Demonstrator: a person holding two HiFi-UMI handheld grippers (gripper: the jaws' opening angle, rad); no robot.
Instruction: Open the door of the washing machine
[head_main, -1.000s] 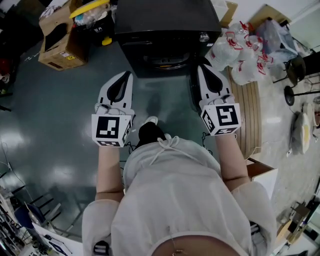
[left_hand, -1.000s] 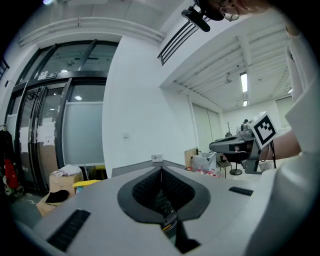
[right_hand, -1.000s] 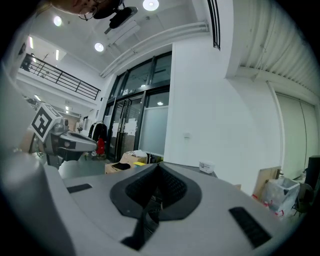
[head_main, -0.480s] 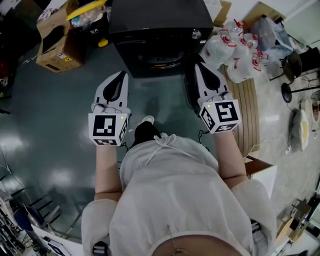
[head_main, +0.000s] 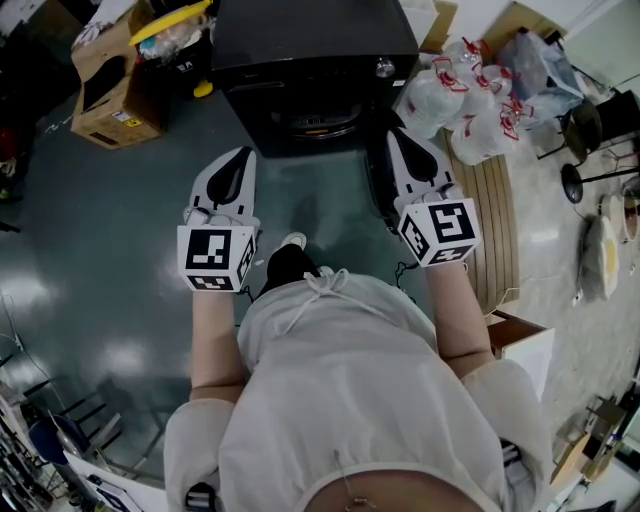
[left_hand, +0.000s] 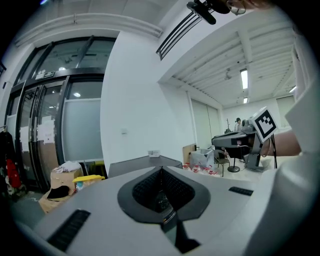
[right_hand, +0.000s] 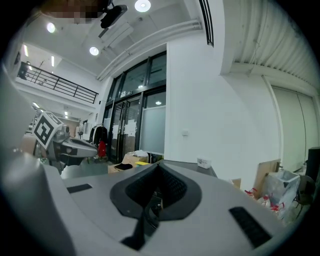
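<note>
Glossy dark green floor (head_main: 100, 230), white wall (left_hand: 135, 100), glass doors (left_hand: 45, 125), ceiling lights (right_hand: 142, 6)

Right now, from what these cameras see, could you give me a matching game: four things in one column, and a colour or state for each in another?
Things:
1. washing machine
2. cardboard box
3. plastic bags
4. right gripper

Colour or state:
A. white with red
B. jaws together, nothing between them
C. black
D. brown, flaps open

Pairs: 1-C, 2-D, 3-A, 4-B
</note>
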